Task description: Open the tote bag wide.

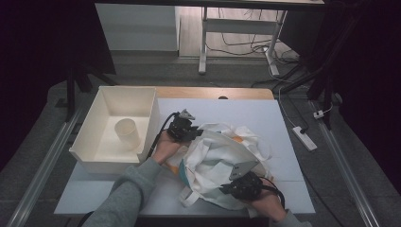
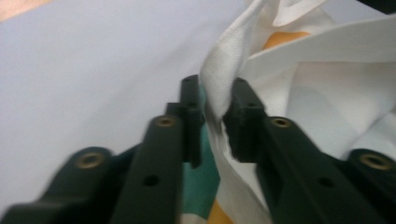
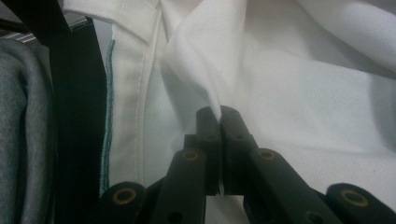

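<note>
I see the white shirt (image 1: 222, 158) crumpled mid-table on the white sheet (image 1: 265, 118), just right of the bin (image 1: 90, 142) w/ a cup (image 1: 126, 133) inside. My left gripper (image 1: 185, 127) sits at the shirt's far-left edge, a fold (image 2: 219, 84) btwn its jaws, small gap left. My right gripper (image 1: 242, 185), near side, is clenched on a pinch of fabric (image 3: 212, 88).

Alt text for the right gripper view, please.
The right gripper is shut on a pinched fold of a white garment, whose seam with green stitching runs at left beside a grey sleeve.
</note>
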A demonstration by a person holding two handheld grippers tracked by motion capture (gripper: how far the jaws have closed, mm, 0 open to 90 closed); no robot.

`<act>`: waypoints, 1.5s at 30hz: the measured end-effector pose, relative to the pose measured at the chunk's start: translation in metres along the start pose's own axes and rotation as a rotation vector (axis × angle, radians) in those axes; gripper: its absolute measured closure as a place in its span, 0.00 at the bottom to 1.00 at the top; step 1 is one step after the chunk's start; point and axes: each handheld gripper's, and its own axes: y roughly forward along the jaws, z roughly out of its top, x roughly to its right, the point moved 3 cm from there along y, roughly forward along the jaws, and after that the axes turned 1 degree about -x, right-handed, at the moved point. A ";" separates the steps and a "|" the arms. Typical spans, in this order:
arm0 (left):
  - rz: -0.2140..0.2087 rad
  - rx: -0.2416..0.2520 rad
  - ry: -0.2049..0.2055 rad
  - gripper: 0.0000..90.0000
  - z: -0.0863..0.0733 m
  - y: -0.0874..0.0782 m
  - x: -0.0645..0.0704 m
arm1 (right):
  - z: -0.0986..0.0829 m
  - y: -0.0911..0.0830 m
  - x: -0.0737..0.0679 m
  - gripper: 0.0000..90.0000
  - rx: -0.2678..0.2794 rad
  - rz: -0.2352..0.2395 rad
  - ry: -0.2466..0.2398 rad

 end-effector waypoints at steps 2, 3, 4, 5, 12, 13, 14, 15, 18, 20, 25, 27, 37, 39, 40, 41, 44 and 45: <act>0.010 0.020 0.011 0.67 0.002 -0.011 0.003 | 0.000 0.000 0.000 0.97 0.003 0.000 0.001; 0.011 0.036 0.012 0.64 0.002 -0.017 0.005 | 0.000 0.000 0.000 0.97 0.003 0.002 0.002; 0.011 0.052 0.015 0.62 0.003 -0.023 0.007 | 0.000 0.000 0.000 0.97 0.003 0.003 0.002; 0.011 0.069 0.020 0.60 0.004 -0.029 0.010 | 0.000 0.000 0.000 0.97 0.005 0.005 0.004; -0.041 0.099 0.058 0.54 0.002 -0.057 0.028 | -0.001 0.001 0.002 0.97 0.009 0.011 0.011; -0.050 0.093 0.067 0.54 0.000 -0.059 0.032 | -0.001 0.001 0.002 0.97 0.009 0.011 0.013; -0.059 0.084 0.083 0.54 -0.001 -0.060 0.035 | -0.001 0.001 0.002 0.97 0.010 0.012 0.014; -0.071 0.070 0.096 0.53 -0.002 -0.061 0.039 | -0.001 0.001 0.002 0.97 0.009 0.013 0.013; -0.076 0.016 0.140 0.52 -0.005 -0.056 0.049 | -0.002 0.002 0.002 0.97 0.007 0.014 0.014; -0.045 -0.029 0.173 0.51 -0.007 -0.049 0.052 | -0.002 0.002 0.002 0.97 0.006 0.013 0.013; -0.012 -0.119 0.176 0.51 -0.015 -0.029 0.049 | -0.002 0.002 0.002 0.97 0.006 0.013 0.012; -0.005 -0.142 0.166 0.51 -0.018 -0.023 0.047 | -0.002 0.002 0.002 0.97 0.006 0.012 0.012; -0.025 -0.184 0.144 0.78 -0.028 -0.006 0.043 | -0.002 0.004 0.002 0.97 -0.002 0.007 0.002; -0.014 -0.155 0.136 0.91 -0.027 -0.007 0.040 | -0.002 0.004 0.002 0.97 0.000 0.005 0.001; -0.001 -0.140 0.134 0.94 -0.026 -0.008 0.039 | -0.002 0.004 0.002 0.97 -0.001 0.005 0.000; 0.013 -0.122 0.129 0.95 -0.026 -0.009 0.037 | -0.002 0.004 0.001 0.98 0.002 0.003 -0.001; 0.063 -0.068 0.109 0.97 -0.022 -0.011 0.030 | 0.001 0.001 -0.001 0.98 0.014 0.009 0.009; 0.071 -0.052 0.095 0.97 -0.020 -0.011 0.027 | 0.003 0.000 -0.004 0.98 0.020 0.019 0.011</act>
